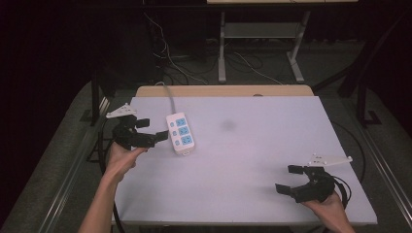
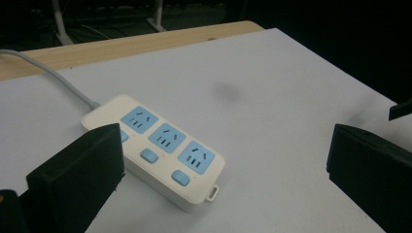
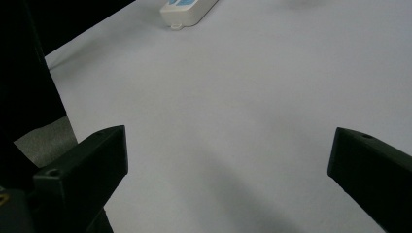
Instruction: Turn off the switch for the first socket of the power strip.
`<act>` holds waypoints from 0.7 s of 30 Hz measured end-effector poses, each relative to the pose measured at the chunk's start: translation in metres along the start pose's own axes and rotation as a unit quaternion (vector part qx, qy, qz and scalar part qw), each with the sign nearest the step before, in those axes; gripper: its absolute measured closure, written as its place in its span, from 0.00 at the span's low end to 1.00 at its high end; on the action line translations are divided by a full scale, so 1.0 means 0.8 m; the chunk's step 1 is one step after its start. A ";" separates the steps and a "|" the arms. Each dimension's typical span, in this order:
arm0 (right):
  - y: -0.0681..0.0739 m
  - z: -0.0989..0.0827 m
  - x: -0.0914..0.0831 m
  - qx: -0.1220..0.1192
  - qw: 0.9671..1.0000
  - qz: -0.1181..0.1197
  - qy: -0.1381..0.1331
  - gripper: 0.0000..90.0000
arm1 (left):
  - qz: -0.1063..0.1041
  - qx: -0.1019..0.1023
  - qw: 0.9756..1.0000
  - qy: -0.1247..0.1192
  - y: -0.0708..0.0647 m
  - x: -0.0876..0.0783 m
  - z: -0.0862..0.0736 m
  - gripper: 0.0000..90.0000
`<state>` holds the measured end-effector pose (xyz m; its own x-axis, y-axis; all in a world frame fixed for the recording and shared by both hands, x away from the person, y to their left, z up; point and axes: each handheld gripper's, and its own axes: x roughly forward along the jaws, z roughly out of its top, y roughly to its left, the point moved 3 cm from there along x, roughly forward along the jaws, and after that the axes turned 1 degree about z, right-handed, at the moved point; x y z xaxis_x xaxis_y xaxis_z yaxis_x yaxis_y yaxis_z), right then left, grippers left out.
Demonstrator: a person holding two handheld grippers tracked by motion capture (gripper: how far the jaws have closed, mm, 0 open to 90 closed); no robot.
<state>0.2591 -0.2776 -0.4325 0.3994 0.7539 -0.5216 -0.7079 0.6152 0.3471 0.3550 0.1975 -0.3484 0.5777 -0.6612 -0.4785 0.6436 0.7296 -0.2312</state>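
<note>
Power strip [image 1: 180,134] with three blue sockets sits on the left side of the white table [image 1: 252,160], cord running off the far edge. Left gripper [image 1: 153,131] is right beside it, jaws spread wide, nothing pinched. Right gripper [image 1: 286,179], near right corner, also gapes open.

power strip [image 3: 187,10]: cut by top edge | cord [image 1: 167,94]: far end untraceable

White plastic power strip [image 1: 180,134] with three light-blue sockets, three light-blue switch buttons and grey cable [image 1: 169,98]: lies flat, face up, on the table's [image 1: 252,160] left half, angled diagonally.
</note>
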 end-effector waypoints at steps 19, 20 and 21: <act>0.000 0.000 0.000 0.001 1.000 -0.002 0.001 0.01 | -0.022 0.016 1.000 -0.013 -0.029 -0.002 -0.032 0.00; 0.000 0.000 0.000 0.001 1.000 -0.002 0.000 0.01 | -0.021 0.018 1.000 -0.014 -0.031 -0.002 -0.034 0.00; 0.000 0.000 -0.001 0.001 1.000 -0.002 0.000 0.01 | -0.021 0.019 0.999 -0.016 -0.033 -0.002 -0.037 0.00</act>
<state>0.2590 -0.2780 -0.4323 0.4020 0.7515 -0.5232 -0.7052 0.6185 0.3465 0.3222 0.1846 -0.3664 0.5645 -0.6974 -0.4416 0.6861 0.6938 -0.2188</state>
